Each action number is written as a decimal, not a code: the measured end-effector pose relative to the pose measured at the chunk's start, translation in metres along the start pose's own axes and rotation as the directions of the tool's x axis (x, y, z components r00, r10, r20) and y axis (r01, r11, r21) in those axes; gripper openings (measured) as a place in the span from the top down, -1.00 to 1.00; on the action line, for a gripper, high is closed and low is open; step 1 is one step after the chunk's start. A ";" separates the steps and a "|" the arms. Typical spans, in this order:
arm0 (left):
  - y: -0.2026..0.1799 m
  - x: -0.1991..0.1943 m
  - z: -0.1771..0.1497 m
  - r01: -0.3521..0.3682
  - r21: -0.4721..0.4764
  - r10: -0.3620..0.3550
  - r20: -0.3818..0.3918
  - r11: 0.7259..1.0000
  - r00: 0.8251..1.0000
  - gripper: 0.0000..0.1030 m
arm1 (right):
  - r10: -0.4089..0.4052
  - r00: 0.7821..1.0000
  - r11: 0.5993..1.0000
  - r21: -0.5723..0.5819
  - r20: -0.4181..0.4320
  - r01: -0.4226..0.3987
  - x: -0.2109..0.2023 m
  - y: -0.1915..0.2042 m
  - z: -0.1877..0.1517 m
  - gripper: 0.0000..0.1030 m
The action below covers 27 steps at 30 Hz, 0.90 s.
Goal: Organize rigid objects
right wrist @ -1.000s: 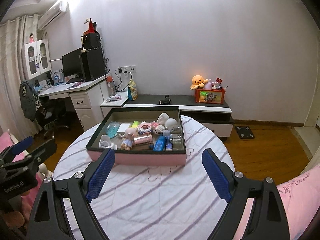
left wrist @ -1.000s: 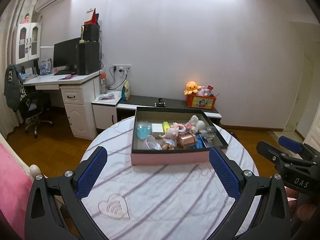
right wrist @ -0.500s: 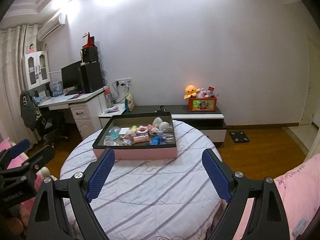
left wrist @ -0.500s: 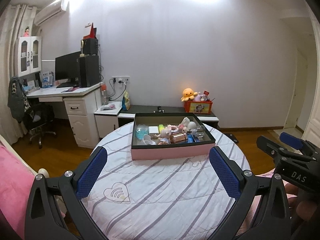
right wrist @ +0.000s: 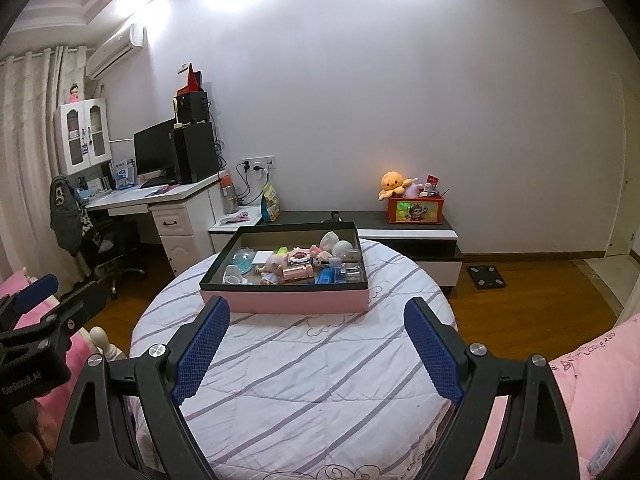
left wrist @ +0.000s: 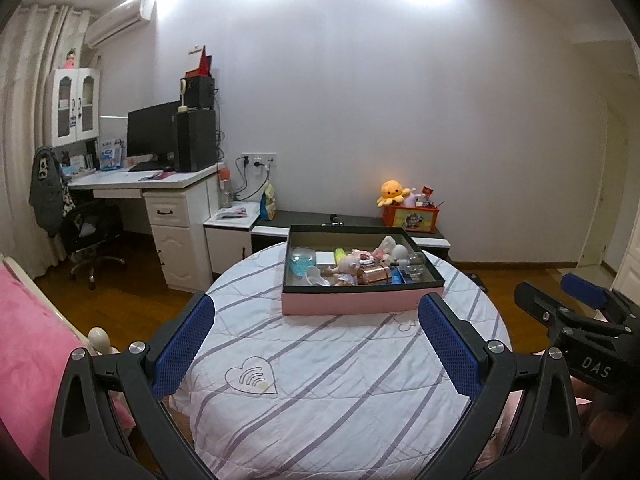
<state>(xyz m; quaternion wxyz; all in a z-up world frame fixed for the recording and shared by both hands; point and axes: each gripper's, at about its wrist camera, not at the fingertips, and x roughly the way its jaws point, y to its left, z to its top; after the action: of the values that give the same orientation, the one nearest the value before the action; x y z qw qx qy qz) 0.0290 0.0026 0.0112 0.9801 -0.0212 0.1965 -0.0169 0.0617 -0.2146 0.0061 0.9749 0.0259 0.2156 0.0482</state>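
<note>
A shallow pink box with a dark rim [left wrist: 352,302] [right wrist: 288,300] sits at the far side of a round table under a white striped cloth [left wrist: 320,380] [right wrist: 304,368]. Inside lie several small things: a doll [left wrist: 347,267], a blue bowl [left wrist: 301,259], a rose-gold case [left wrist: 374,274] and a white round piece [right wrist: 342,247]. My left gripper [left wrist: 316,340] hangs open over the table's near half, well short of the box, nothing between its blue pads. My right gripper [right wrist: 318,344] is also open and empty, just as far back.
A white desk [left wrist: 160,184] with a monitor and an office chair [left wrist: 90,236] stand at the left. A low dark cabinet [right wrist: 400,232] carries a toy bin with an orange plush [right wrist: 394,186]. Pink bedding [left wrist: 28,340] [right wrist: 580,400] flanks the table. A scale [right wrist: 486,276] lies on the floor.
Both grippers have pulled back from the table, so the box looks smaller and farther away and more of the cloth shows. Their jaws stayed wide apart.
</note>
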 end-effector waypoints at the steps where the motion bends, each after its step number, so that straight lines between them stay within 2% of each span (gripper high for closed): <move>1: 0.001 0.000 -0.001 -0.001 -0.003 0.001 -0.001 1.000 1.000 -1.00 | -0.001 1.000 1.000 -0.001 0.000 0.001 0.000 0.000 0.000 -0.75; 27: 0.000 0.002 -0.002 -0.004 -0.019 0.003 -0.020 1.000 1.000 -1.00 | 0.002 1.000 1.000 -0.003 0.005 -0.002 -0.002 0.001 0.000 -0.75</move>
<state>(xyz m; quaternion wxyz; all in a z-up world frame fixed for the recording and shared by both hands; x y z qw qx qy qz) 0.0305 0.0025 0.0082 0.9779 -0.0301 0.2065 -0.0135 0.0593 -0.2134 0.0073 0.9755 0.0245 0.2129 0.0492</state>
